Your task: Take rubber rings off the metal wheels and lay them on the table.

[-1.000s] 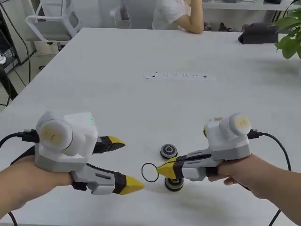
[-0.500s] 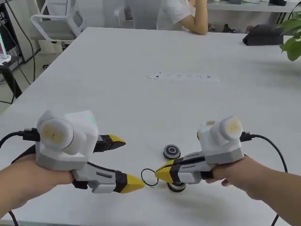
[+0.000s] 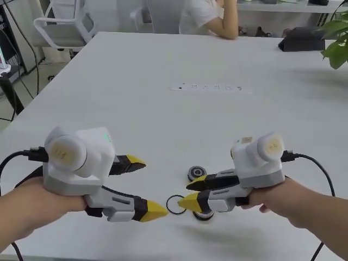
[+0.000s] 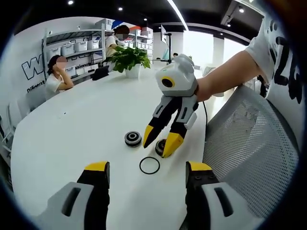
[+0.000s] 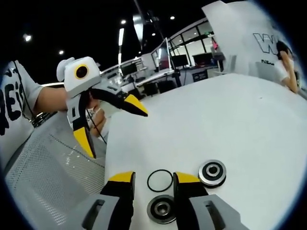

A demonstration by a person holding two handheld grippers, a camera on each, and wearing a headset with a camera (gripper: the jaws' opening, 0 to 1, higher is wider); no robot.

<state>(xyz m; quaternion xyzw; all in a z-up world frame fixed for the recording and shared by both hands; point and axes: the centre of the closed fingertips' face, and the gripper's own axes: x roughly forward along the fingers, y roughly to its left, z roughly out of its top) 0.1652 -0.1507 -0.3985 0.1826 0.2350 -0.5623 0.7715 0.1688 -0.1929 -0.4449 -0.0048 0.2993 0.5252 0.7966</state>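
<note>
Fingers [image 4: 97, 168] yellow-tipped: left gripper [image 3: 147, 185] wide, right gripper [image 3: 190, 193] narrow, empty; thin black ring [image 4: 140, 166] flat.

The left hand [image 3: 30, 209], at eight o'clock in the head view, holds the left claw [image 3: 144, 186] with its jaws spread wide and tips aimed toward three o'clock. The right hand [image 3: 280, 200], at four o'clock, holds the right claw [image 3: 191, 193] pointing toward nine o'clock, jaws narrowly parted, near the left claw's lower tip.
</note>
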